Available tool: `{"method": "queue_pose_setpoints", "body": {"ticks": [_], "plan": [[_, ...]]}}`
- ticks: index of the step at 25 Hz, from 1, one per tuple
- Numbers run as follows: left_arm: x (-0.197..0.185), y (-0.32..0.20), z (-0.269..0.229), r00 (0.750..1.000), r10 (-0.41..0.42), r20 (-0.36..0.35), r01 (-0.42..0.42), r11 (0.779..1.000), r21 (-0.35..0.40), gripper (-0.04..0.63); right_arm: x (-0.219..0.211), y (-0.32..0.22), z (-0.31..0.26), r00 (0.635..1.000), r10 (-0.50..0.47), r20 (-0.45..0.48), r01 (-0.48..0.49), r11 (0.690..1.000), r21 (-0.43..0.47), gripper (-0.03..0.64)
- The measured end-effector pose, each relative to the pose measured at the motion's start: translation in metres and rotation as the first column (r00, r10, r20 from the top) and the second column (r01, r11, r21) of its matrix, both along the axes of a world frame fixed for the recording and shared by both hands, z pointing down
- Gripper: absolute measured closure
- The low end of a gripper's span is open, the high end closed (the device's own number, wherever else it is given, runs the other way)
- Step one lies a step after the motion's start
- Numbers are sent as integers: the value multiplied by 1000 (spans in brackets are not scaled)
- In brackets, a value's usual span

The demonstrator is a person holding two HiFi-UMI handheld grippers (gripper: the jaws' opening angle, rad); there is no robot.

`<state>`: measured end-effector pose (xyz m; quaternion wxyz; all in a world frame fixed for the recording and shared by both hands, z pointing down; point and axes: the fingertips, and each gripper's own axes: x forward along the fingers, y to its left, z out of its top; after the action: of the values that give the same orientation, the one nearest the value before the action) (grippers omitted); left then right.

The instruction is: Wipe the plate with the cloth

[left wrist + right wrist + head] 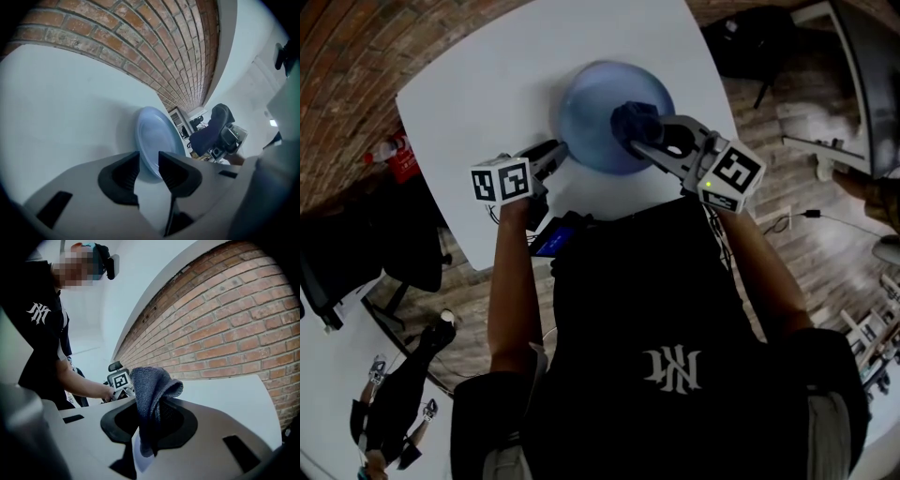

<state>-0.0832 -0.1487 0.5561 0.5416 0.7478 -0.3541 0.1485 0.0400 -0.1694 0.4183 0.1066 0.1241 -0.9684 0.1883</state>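
Observation:
A round blue plate [600, 103] lies flat on the white table [478, 84]. My right gripper [636, 131] hangs over the plate's near-right part, shut on a bunched dark blue cloth [631, 116]. In the right gripper view the cloth [151, 383] sticks up out of the closed jaws. My left gripper [555, 152] is at the plate's near-left rim. In the left gripper view its jaws [149, 158] stand apart, and the rim of the plate [157, 136] shows in the gap with no pad pressing on it. The right gripper with the cloth [211, 129] shows beyond the plate.
A brick wall [140, 42] runs behind the table. A red bottle-like object [401, 157] and a dark office chair [356, 244] stand left of the table. A blue device [555, 240] sits by the table's near edge. Cables and furniture legs [825, 159] lie on the wooden floor at the right.

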Motion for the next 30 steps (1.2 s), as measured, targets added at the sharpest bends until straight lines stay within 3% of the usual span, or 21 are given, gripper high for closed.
{"method": "queue_pose_setpoints", "body": {"ticks": [13,30], "plan": [[7,-1,16,999,12,48,-9,999,-45,476,-9,-12,44,990,23,-140,-21,1000,21,528],[13,-1,18,1000,-2,21,4,997,-78,526,-68,-35,66,982,-1,-189,5,1000,20,528]]}}
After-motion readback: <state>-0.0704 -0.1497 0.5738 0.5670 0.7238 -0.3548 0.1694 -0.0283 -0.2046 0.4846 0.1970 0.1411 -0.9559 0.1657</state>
